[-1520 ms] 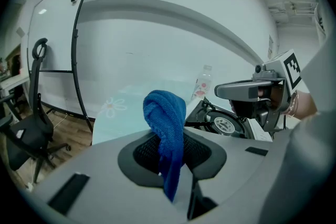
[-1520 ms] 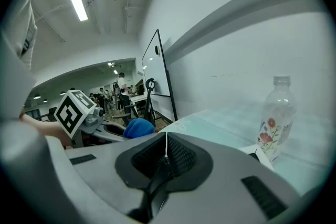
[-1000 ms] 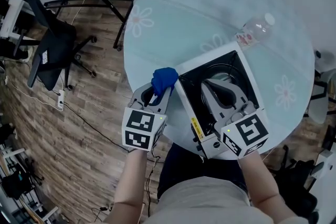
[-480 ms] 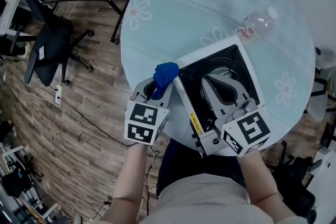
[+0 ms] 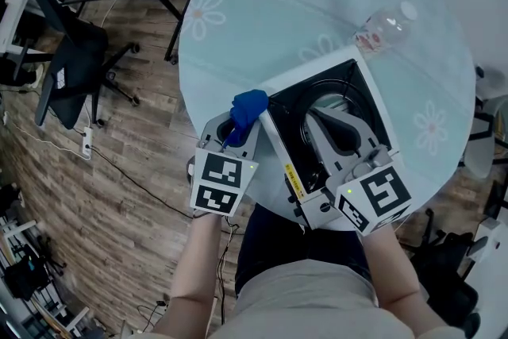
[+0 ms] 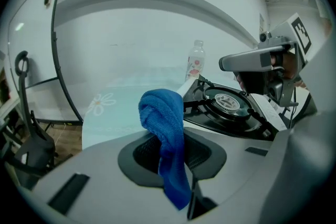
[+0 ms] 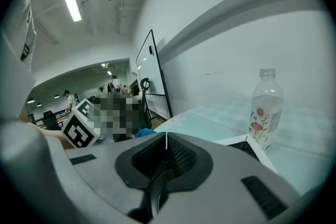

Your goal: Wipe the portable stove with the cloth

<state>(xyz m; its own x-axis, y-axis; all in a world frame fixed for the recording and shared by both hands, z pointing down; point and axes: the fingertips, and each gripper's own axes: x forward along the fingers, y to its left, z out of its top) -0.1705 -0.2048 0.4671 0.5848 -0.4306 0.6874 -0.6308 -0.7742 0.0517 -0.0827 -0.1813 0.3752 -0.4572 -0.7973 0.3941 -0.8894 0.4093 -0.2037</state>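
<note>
The portable stove (image 5: 349,87), white with a black top and a round burner, sits on the near side of the round table (image 5: 262,12). My left gripper (image 5: 236,131) hovers just left of the stove's left corner, shut on a bunched blue cloth (image 5: 248,108) that sticks up past its jaw tips. In the left gripper view the cloth (image 6: 163,134) hangs between the jaws, with the stove (image 6: 227,108) to the right. My right gripper (image 5: 317,119) is above the stove's black top, jaws shut with nothing between them; its view shows the closed tips (image 7: 166,139).
A clear plastic bottle (image 5: 383,31) with a flower label lies on the table just beyond the stove's far corner. The table top is pale teal with flower prints. An office chair (image 5: 75,67) and a black stand are on the wooden floor to the left.
Little has changed. The left gripper with the cloth has edged slightly up and stays by the stove's left corner. The right gripper remains over the stove.
</note>
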